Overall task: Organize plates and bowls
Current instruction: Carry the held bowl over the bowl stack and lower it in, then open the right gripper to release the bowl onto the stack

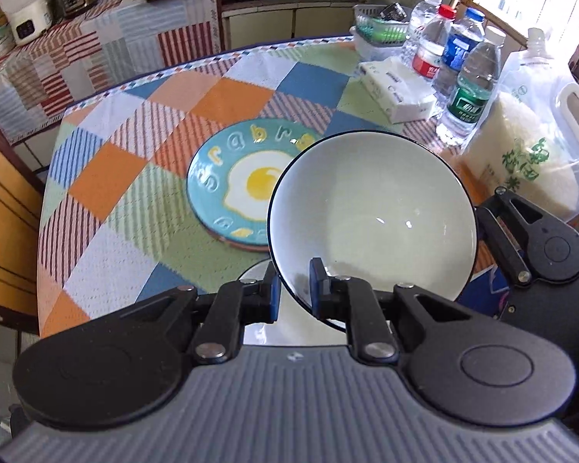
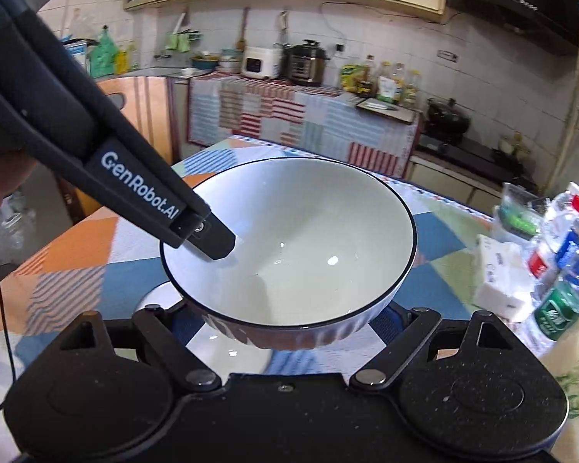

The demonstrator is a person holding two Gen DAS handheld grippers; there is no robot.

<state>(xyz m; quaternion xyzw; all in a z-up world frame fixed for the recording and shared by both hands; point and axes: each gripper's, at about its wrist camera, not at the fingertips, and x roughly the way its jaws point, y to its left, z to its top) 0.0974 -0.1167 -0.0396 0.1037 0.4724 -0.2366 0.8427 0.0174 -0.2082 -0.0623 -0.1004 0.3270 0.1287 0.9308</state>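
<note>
A white bowl (image 1: 370, 212) (image 2: 297, 247) with a thin dark rim and a ribbed outside hangs above the checked tablecloth. My left gripper (image 1: 293, 270) is shut on its near rim, with one finger (image 2: 214, 237) inside the bowl. My right gripper (image 2: 287, 320) stands wide with its pads against the bowl's lower wall on both sides; its black housing (image 1: 552, 247) shows to the bowl's right. A teal plate (image 1: 220, 177) with a fried-egg picture lies on the table beyond, on top of another plate. A white dish (image 1: 256, 270) (image 2: 231, 347) lies right under the bowl.
Several water bottles (image 1: 471, 88) (image 2: 559, 270), a tissue pack (image 1: 397, 88) (image 2: 498, 270), a bag of rice (image 1: 521, 162) and a green basket (image 1: 382, 27) crowd the table's right side. A cloth-covered counter (image 2: 289, 115) with cookers runs behind the table.
</note>
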